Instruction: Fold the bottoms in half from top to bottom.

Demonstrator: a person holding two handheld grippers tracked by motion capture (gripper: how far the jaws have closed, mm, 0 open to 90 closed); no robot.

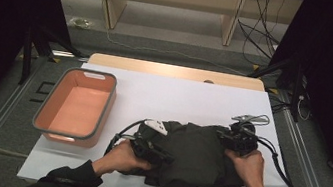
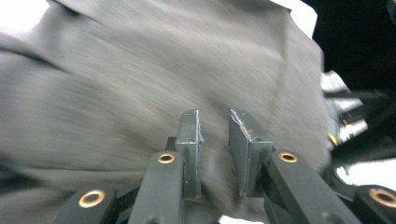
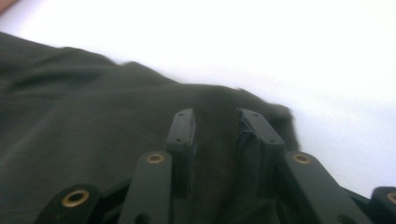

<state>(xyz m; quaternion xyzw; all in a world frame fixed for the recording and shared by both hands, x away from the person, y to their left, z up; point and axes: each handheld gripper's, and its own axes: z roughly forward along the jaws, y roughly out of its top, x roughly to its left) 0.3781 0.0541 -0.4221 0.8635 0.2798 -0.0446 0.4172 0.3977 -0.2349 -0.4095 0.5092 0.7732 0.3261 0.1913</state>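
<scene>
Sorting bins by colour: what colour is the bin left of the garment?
Salmon pink inside with a grey rim, bin; clearest in the high view.

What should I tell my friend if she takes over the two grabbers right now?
Left gripper: jaws a little apart above the dark cloth, nothing pinched.
Right gripper: the same, open over the cloth's right edge.
The cloth lies folded in a bundle on the white table, between both hands. The orange bin sits to its left with nothing in it.
Done: the cloth looks folded.
Left: probably moving it into the bin.
</scene>
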